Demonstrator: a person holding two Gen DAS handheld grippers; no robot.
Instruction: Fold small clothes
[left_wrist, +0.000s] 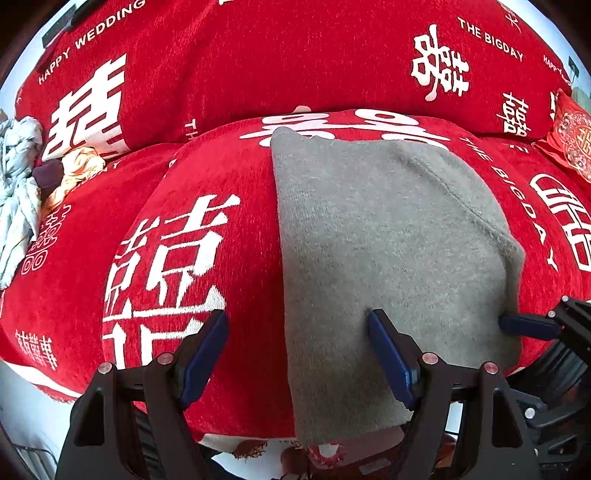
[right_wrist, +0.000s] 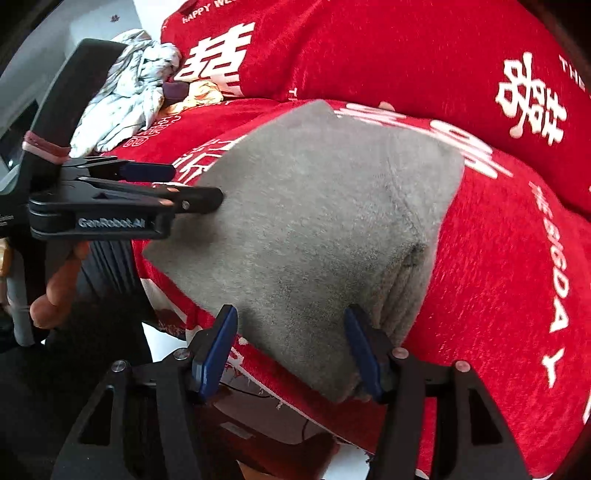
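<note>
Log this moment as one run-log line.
garment: folded grey knit garment flat on red sofa cover | left hand-held gripper: open over left edge | right hand-held gripper: open at near-right corner | unfolded clothes pile: far left

Both claws are spread wide, the left claw (left_wrist: 297, 354) reaching forward with its blue-padded fingers (left_wrist: 388, 354) far apart, the right claw (right_wrist: 291, 350) likewise gaping just to the right of it, and bare fingertips (right_wrist: 59, 288) curl under the left claw's handle.
</note>
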